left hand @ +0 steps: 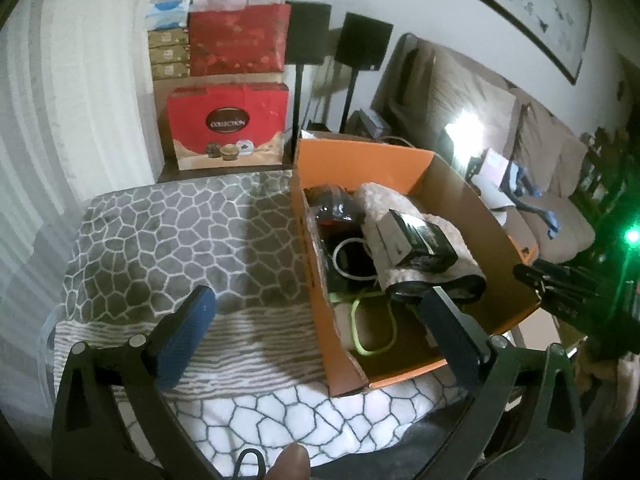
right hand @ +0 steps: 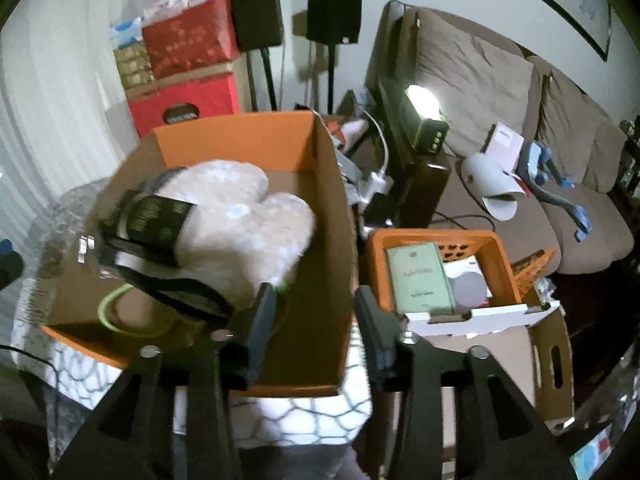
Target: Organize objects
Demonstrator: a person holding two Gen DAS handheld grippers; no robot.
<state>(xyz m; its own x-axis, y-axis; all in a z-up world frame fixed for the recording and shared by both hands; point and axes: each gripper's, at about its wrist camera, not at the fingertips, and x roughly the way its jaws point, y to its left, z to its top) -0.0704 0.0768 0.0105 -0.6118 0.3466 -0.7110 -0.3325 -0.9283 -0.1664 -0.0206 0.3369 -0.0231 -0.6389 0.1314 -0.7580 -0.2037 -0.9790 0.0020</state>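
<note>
An open orange cardboard box (left hand: 362, 160) sits on a grey-and-white patterned blanket (left hand: 192, 236). It holds a beige fluffy slipper (left hand: 424, 232), a small black box (left hand: 420, 240) on top, a green cord (left hand: 376, 332) and dark items. My left gripper (left hand: 320, 328) is open and empty, its jaws straddling the box's near left wall. In the right wrist view the same box (right hand: 240, 140) holds the slipper (right hand: 248, 224) and black box (right hand: 148, 220). My right gripper (right hand: 316, 316) is open and empty, straddling the box's right wall.
An orange crate (right hand: 500, 256) with a green book (right hand: 420, 276) stands in a cardboard box to the right. A brown sofa (right hand: 520, 120) with loose items lies behind. Red gift boxes (left hand: 228, 124) and two black speakers (left hand: 308, 32) stand by the wall.
</note>
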